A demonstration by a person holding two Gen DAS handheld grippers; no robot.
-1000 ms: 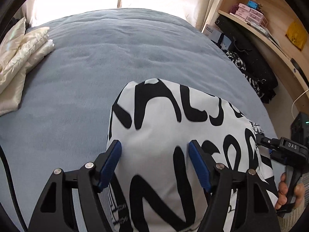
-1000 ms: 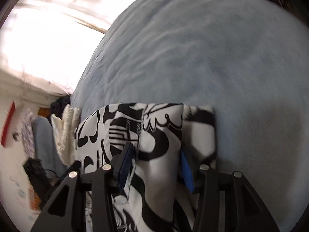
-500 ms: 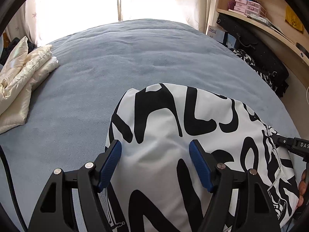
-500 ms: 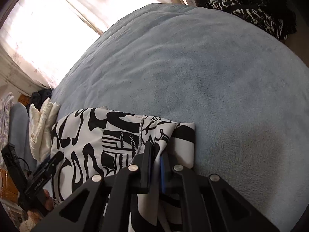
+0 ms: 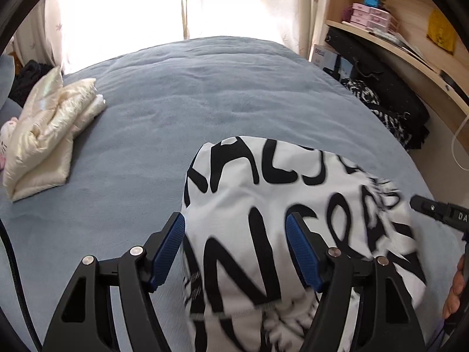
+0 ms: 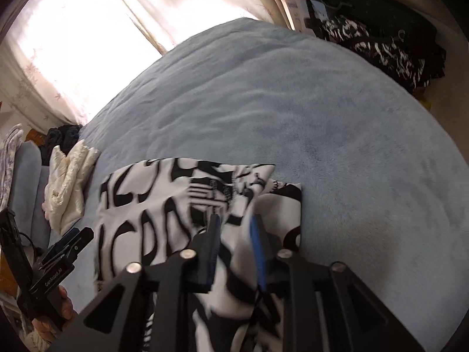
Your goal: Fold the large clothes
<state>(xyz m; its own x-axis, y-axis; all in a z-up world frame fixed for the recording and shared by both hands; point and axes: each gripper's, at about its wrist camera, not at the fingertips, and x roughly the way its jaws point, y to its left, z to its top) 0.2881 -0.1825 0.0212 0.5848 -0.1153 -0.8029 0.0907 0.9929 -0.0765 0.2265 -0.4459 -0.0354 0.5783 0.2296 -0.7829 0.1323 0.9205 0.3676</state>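
A white garment with bold black lettering (image 5: 263,205) lies bunched on the blue-grey bed cover (image 5: 190,94). My left gripper (image 5: 236,243) is open, its blue pads on either side of the cloth's near part without pinching it. In the right wrist view the same garment (image 6: 152,205) lies near the bed's front. My right gripper (image 6: 234,234) has its jaws partly apart with a fold of the cloth between them; the cloth there is blurred. The right gripper's tip (image 5: 433,208) shows at the left view's right edge, and the left gripper (image 6: 67,246) at the right view's left edge.
A folded cream garment (image 5: 49,129) lies at the bed's left side. Dark clothes and a black-and-white piece (image 5: 381,108) are piled at the right edge below a wooden shelf (image 5: 395,38). A curtained window (image 5: 146,3) is behind the bed.
My right gripper, shut on the cloth half a second ago, now has its jaws parted. Both grippers have pulled back toward the near edge, and the garment's right side has shifted and blurred.
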